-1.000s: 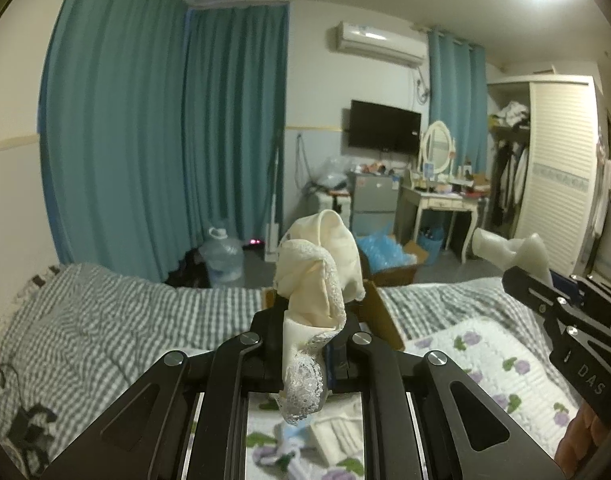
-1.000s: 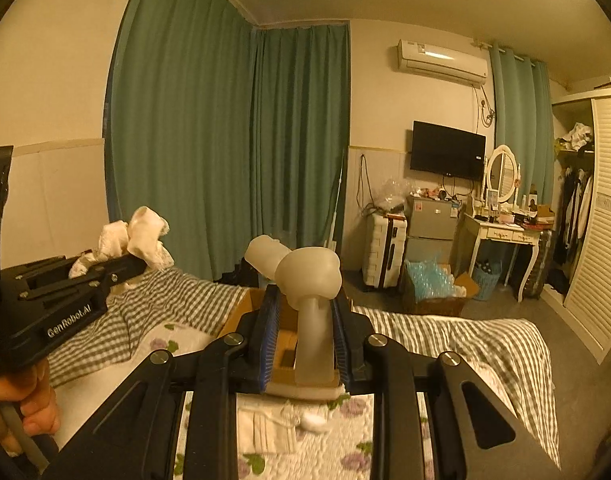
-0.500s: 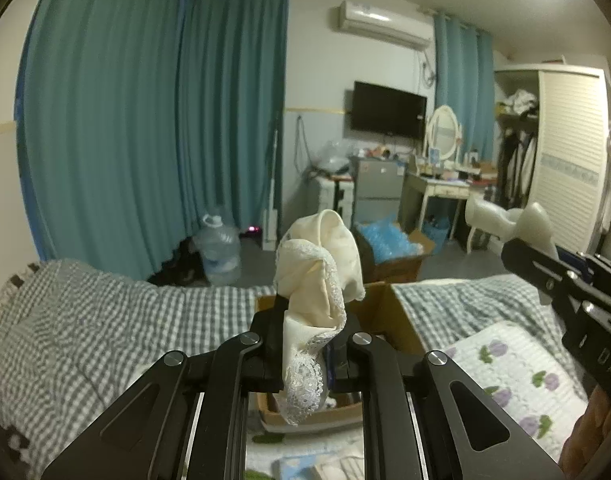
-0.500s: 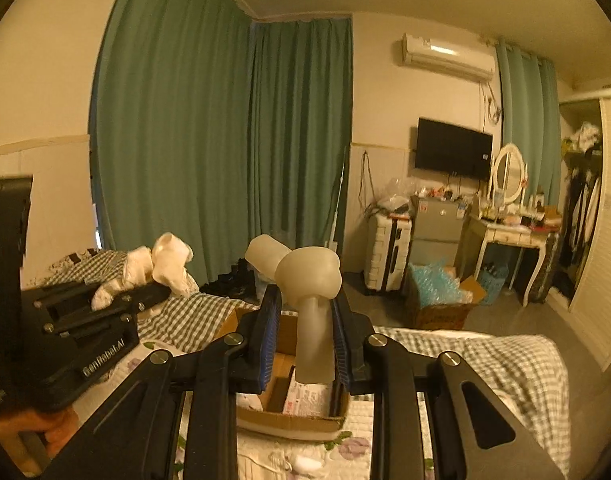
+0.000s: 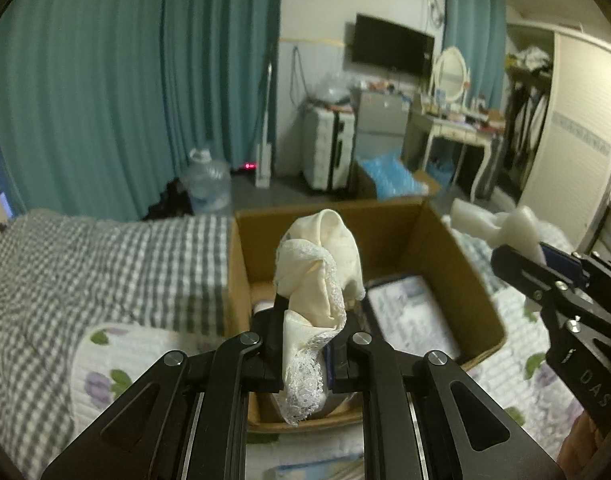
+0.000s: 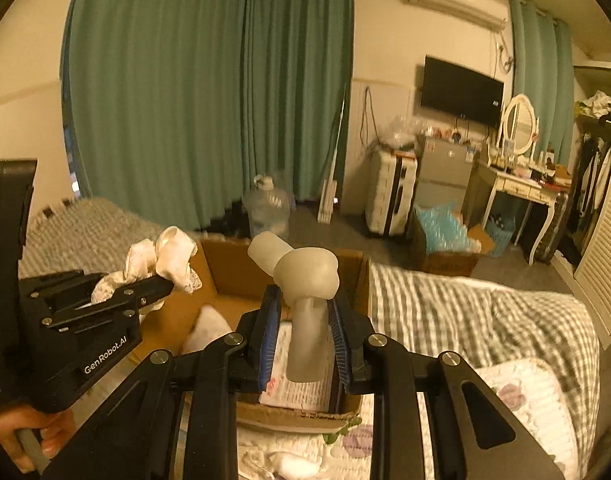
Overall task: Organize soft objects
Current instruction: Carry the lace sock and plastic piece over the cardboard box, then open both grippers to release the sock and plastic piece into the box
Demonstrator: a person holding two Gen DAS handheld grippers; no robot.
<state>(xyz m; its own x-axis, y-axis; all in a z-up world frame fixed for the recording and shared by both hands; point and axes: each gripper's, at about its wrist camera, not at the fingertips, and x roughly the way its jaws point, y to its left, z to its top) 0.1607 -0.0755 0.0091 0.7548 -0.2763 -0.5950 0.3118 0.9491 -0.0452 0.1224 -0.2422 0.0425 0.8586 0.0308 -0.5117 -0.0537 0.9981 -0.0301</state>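
While you are gripping both tools over the bed, your left hand-held gripper is clamping a cream lace-trimmed cloth at the centre of the left wrist frame, the fabric bunching up above the closed jaws and a lace edge hanging down between them. Directly behind it, an open cardboard box is sitting on the floral quilt, with a flat printed packet lying inside. Your right hand-held gripper is pinching the stem of a pale, rounded soft piece between its blue pads at the centre of the right wrist frame, its bulging top sticking up above the box rim. At that frame's lower left, your hand is wrapping the left tool's handle.
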